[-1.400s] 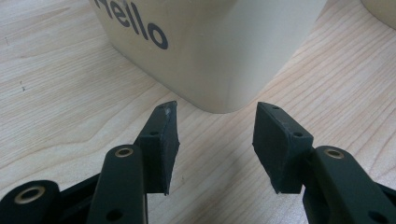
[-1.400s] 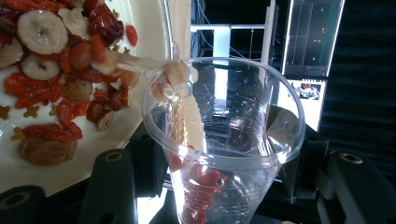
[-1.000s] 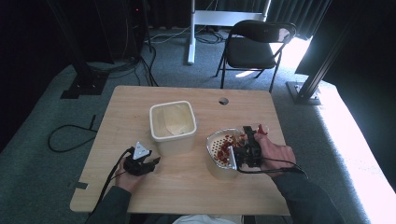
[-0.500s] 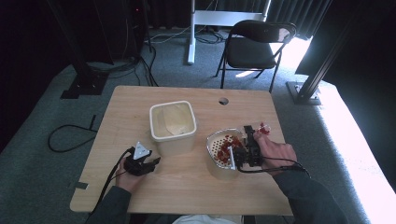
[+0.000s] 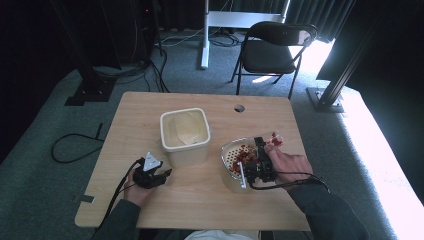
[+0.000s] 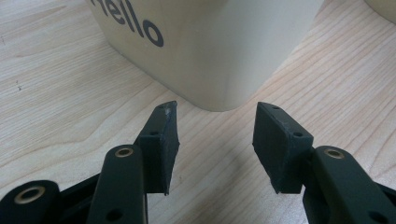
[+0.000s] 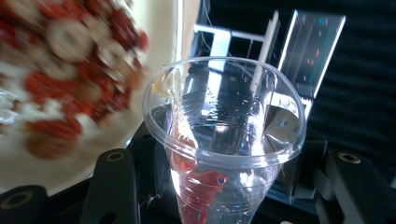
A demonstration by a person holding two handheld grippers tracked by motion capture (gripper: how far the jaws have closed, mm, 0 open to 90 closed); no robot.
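My right gripper [image 5: 261, 150] is shut on a clear plastic cup [image 5: 273, 139] and holds it tipped at the right rim of a round bowl [image 5: 227, 150]. In the right gripper view the cup [image 7: 224, 140] sits between the two jaws of the gripper [image 7: 229, 179], a few red bits clinging inside it. The bowl [image 7: 154, 28] at left holds several blurred red and pale pieces [image 7: 70, 60]. My left gripper [image 5: 154, 175] rests open on the table. Its own view shows the gripper [image 6: 215, 126] with jaws apart, just short of a corner of the cream square tub [image 6: 210, 46] printed "hello".
The cream tub [image 5: 184, 134] stands at the middle of the wooden table [image 5: 140, 115], left of the bowl. A small hole [image 5: 239, 108] marks the tabletop's far side. A black folding chair [image 5: 280, 47] stands beyond the table, and cables [image 5: 75, 145] lie on the floor at left.
The right hand with the cup has shifted slightly toward the bowl's near side. The left gripper has stayed still.
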